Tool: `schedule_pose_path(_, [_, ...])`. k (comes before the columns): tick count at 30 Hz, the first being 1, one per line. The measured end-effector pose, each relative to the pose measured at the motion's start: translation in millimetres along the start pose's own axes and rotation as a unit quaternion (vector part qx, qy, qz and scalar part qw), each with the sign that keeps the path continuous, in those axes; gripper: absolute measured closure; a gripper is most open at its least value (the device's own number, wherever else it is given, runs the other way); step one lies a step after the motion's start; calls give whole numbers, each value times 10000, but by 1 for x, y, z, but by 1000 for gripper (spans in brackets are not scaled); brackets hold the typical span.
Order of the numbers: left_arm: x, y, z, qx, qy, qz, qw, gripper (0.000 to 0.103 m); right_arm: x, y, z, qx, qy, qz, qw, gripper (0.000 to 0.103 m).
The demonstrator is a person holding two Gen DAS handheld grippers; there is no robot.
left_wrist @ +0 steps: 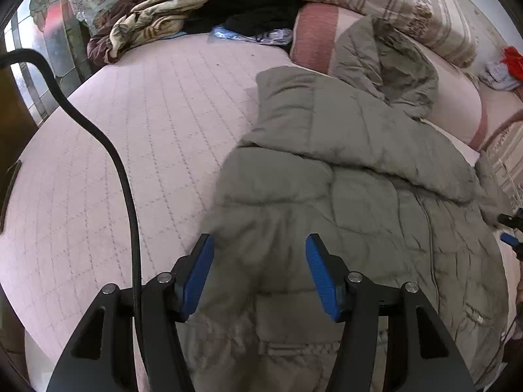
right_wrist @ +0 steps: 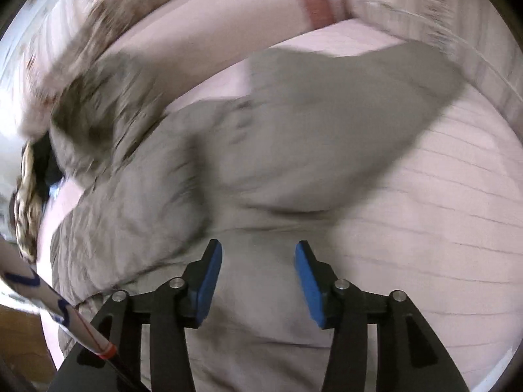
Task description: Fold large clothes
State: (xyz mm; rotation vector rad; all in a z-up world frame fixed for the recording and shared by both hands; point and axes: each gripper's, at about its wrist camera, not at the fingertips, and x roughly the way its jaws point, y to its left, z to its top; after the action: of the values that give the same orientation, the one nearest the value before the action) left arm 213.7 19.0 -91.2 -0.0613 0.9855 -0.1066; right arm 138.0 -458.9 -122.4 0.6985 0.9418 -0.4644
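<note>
While both tools hang over the grey padded jacket (left_wrist: 343, 170), neither one pinches it. The left tool (left_wrist: 260, 251) has its blue pads (left_wrist: 197, 277) spread, with quilted fabric showing in the gap behind them; nothing presses on the cloth, so it looks poised to choose a hold, not to carry. The right tool (right_wrist: 258, 258) is also spread, pads clear of the cloth, and its view is smeared, so fine detail there cannot be read.

Outward from the left tool, the jacket lies on the pink quilted bed (left_wrist: 130, 150). One sleeve (left_wrist: 313, 114) is laid across the chest, which I judge to be a first fold meant to narrow the body. The hood (left_wrist: 392, 65) rests up against a pink pillow (left_wrist: 313, 36) at the head of the bed. In the right view, another sleeve (right_wrist: 343, 98) lies out to the side over the bed (right_wrist: 441, 212), seemingly not yet brought in; that would be the likely next piece to fold.

Farther off, a heap of other clothes (left_wrist: 170, 13) sits at the far edge, out of the working space.
</note>
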Motion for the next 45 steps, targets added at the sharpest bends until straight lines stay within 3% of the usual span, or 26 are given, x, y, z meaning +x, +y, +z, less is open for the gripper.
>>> schedule_pose_path(4, [-3, -11, -7, 106, -108, -29, 9999, 46, -11, -91, 13, 865, -215, -319, 9955, 44])
schedule_pose_path(8, [-7, -24, -9, 236, -246, -162, 9993, 46, 2, -163, 23, 1818, -250, -153, 9829, 44])
schedule_pose_path(14, [-1, -48, -8, 537, -307, -401, 9973, 45, 29, -185, 65, 2066, -476, 246, 9770, 44])
schedule_pose_path(21, [20, -61, -6, 591, -42, -481, 9971, 43, 65, -205, 122, 2518, -749, 439, 9639, 45])
schedule_pose_path(24, [26, -66, -8, 702, -62, -294, 9971, 43, 67, -210, 137, 2634, -690, 199, 9620, 92])
schedule_pose_path(26, [24, -68, -9, 759, -104, -234, 9968, 43, 59, -211, 144, 2675, -714, 224, 9606, 94])
schedule_pose_path(29, [19, -68, -10, 781, -110, -330, 9963, 43, 20, -189, 156, 2132, -1005, -138, 9717, 95])
schedule_pose_path(34, [-3, -49, -4, 481, -298, -524, 9970, 43, -61, -124, 167, 1289, -1565, -266, 9789, 95])
schedule_pose_path(37, [-18, -29, 3, 258, -486, -509, 9972, 43, -104, -63, 163, 730, -1807, -22, 9808, 95])
schedule_pose_path(40, [-29, -1, 9, -54, -677, -217, 9975, 43, -134, 12, 149, 16, -1898, 313, 9813, 96])
schedule_pose_path(45, [-33, 47, 18, -637, -766, 276, 9946, 43, -129, 141, 100, -1259, -1532, 829, 9766, 96])
